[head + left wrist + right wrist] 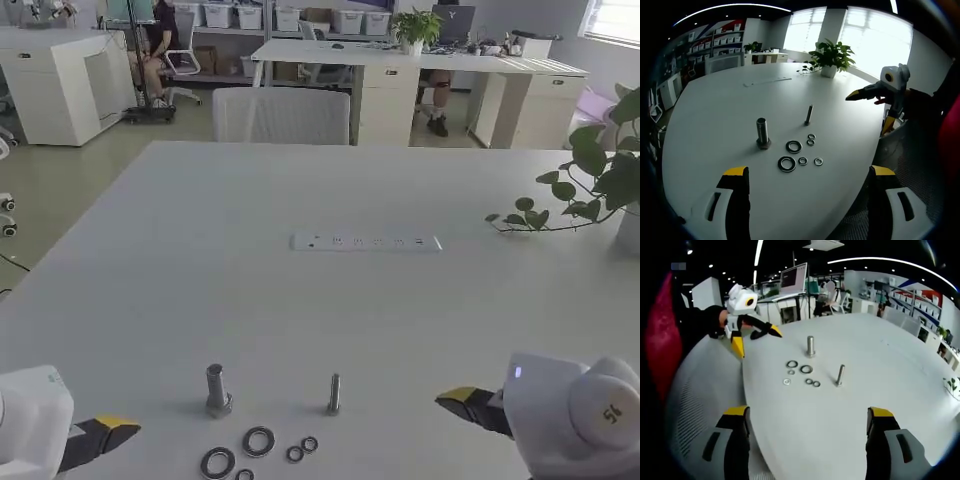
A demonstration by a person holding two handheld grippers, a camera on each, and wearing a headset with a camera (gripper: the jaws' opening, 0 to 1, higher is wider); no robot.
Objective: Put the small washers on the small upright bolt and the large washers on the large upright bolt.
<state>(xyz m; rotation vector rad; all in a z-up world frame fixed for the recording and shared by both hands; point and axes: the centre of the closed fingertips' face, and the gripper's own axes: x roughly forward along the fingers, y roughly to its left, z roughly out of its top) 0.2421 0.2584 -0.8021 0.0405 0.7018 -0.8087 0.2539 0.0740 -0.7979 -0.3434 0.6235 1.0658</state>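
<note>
Plainly, left hand-held gripper [808, 170] and right hand-held gripper [807, 411] both released; faint "Y" on far laptop [455, 18].

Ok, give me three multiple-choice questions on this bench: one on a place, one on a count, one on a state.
1. In the head view, the large bolt stands where?
A. left of the small bolt
B. right of it
C. directly behind it

2. How many washers lie on the table?
A. four
B. six
C. eight

3. The left gripper is:
A. open, empty
B. shut on a washer
C. shut on a bolt

Answers: 1 A, the thicker bolt is leftmost; 2 B, two large plus four small; 3 A, its jaws stand wide apart with nothing between.
</note>
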